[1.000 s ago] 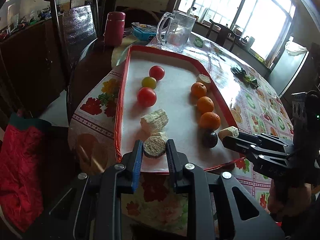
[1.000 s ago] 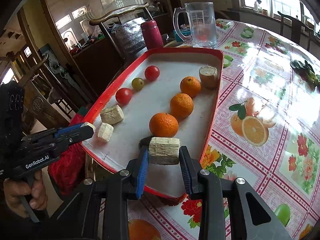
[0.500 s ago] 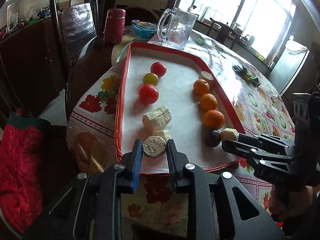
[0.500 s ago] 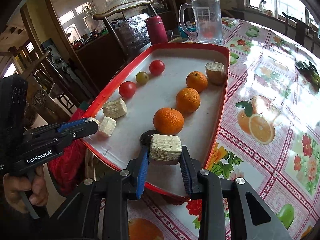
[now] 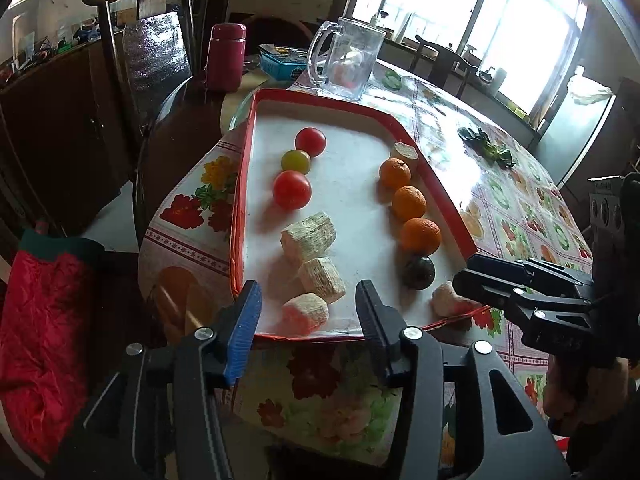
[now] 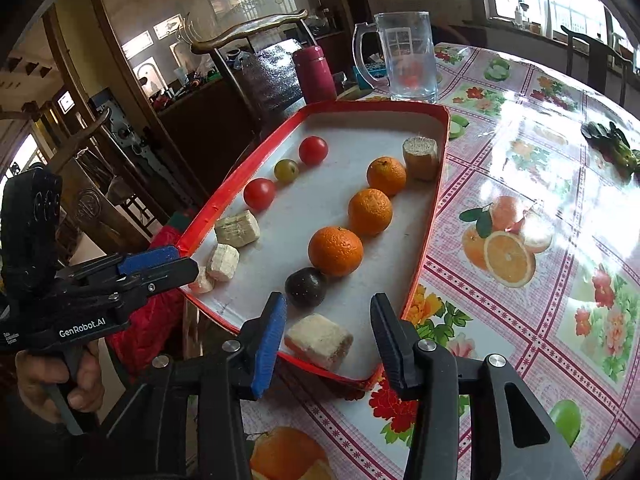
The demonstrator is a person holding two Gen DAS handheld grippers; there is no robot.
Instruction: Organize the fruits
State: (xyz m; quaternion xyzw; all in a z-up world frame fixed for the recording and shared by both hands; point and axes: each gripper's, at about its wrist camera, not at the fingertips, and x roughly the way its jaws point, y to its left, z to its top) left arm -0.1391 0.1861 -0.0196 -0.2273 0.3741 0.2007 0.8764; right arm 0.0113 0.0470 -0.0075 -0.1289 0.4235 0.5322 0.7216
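Note:
A red-rimmed tray (image 5: 240, 216) (image 6: 436, 184) holds a left row of three tomatoes (image 5: 292, 189) and pale cane pieces (image 5: 308, 236), and a right row of a cane piece, three oranges (image 6: 336, 251) and a dark fruit (image 6: 306, 287). My left gripper (image 5: 308, 312) is open around a cane piece (image 5: 306, 314) lying at the tray's near edge. My right gripper (image 6: 326, 332) is open around another cane piece (image 6: 319, 340) lying at the near end of the right row.
A glass mug (image 5: 346, 64), a pink flask (image 5: 225, 57) and a blue box (image 5: 280, 65) stand behind the tray. A wooden chair (image 5: 156, 52) is at the left. Green leaves (image 5: 486, 148) lie on the floral tablecloth. Red cloth (image 5: 40, 332) hangs at the lower left.
Both grippers have opened and let go of their cane pieces, which now lie on the tray at its near edge. Both grippers have drawn back slightly.

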